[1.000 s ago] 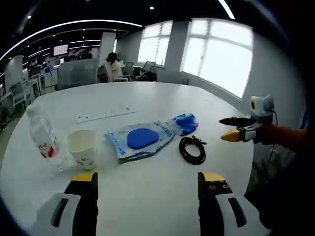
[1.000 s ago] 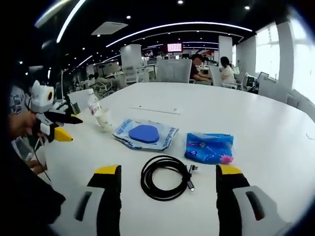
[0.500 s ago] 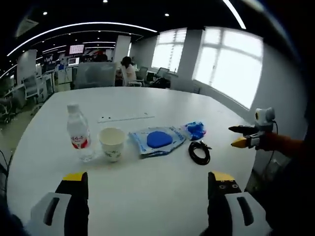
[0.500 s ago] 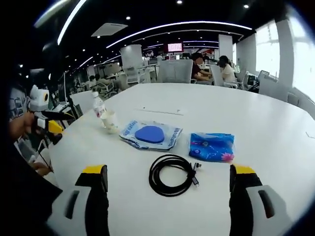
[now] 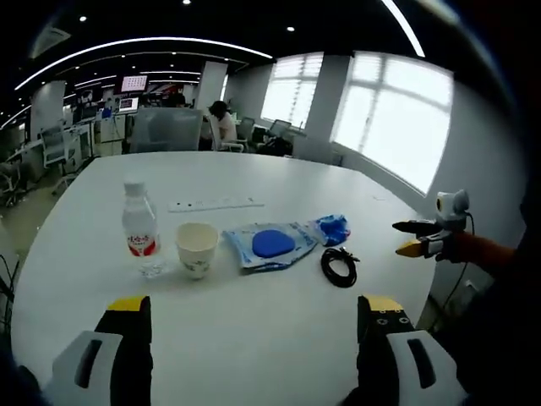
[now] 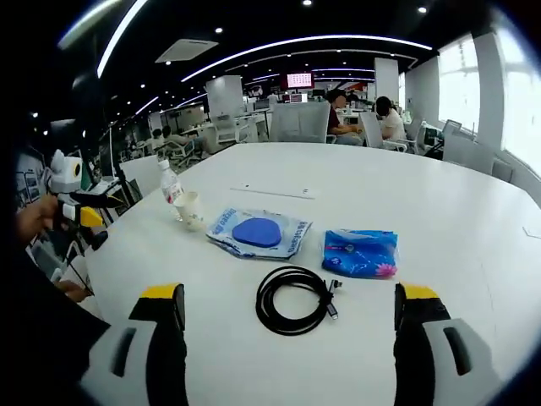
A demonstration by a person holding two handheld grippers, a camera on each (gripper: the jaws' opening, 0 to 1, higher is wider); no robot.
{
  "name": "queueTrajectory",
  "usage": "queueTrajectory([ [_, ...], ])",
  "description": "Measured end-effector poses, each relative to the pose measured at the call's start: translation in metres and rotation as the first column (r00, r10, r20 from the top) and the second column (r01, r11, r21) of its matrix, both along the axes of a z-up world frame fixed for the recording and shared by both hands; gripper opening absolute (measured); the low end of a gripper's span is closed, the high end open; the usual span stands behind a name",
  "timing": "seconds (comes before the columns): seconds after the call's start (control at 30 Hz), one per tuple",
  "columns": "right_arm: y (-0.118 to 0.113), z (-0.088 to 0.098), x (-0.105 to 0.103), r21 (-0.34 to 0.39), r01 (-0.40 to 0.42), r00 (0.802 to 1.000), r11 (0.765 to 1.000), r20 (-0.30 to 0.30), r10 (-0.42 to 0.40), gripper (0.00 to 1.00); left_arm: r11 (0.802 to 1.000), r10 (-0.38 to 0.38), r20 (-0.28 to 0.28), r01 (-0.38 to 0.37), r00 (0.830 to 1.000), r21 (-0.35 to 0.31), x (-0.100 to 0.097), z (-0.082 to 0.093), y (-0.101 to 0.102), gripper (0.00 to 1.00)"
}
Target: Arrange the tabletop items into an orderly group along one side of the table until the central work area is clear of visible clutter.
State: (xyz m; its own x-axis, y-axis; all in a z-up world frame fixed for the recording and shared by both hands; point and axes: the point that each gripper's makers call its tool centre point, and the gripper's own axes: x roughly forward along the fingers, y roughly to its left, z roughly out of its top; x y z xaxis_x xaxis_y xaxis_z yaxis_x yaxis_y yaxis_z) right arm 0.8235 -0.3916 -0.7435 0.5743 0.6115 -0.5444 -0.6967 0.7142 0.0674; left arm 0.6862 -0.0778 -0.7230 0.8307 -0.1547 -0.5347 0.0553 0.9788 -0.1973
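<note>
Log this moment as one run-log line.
left gripper: open, empty | right gripper: open, empty | table: water bottle, paper cup, blue-pad packet, blue pouch, coiled black cable | nothing grasped

— What lies on the table (image 6: 439, 194), by kind?
— One water bottle (image 5: 139, 235), one paper cup (image 5: 197, 248), one clear packet with a blue pad (image 6: 257, 231), one blue pack (image 6: 361, 252), one coiled black cable (image 6: 292, 299).
— Total?
— Five items.
</note>
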Motion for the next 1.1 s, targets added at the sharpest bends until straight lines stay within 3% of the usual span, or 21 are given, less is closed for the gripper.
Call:
queueTrajectory([
  [0.13, -0.004, -0.002, 0.001, -0.007, 0.009, 1.0, 1.0, -0.005, -0.009, 1.0, 1.0, 0.002, 0.013, -0.002, 1.0, -0.016, 0.002, 0.005, -0.005, 1.0],
  [0.33, -0.002, 0.003, -0.001, -0.006, 0.007, 1.0, 1.0, 0.002, -0.007, 1.0, 0.998, -0.011, -0.005, 0.011, 1.0, 0.068, -0.004, -0.002, -0.001, 1.0],
  [0.57, -0.002, 0.006, 0.0, 0.002, 0.014, 1.0, 1.0, -0.003, -0.014, 1.0, 0.993, 0.051, 0.008, -0.051, 0.999, 0.111, -0.006, -0.01, 0.029, 1.0],
  [0.8, -0.008, 0.001, 0.005, -0.02, 0.01, 1.0, 1.0, -0.003, -0.01, 1.0, 0.991, 0.014, -0.019, -0.011, 1.0, 0.136, -0.003, -0.024, 0.042, 1.0],
  [1.1, -0.015, -0.005, 0.01, -0.041, 0.024, 1.0, 0.999, -0.009, -0.024, 1.0, 0.992, 0.019, -0.047, -0.013, 0.999, 0.124, -0.004, -0.021, 0.027, 1.0],
])
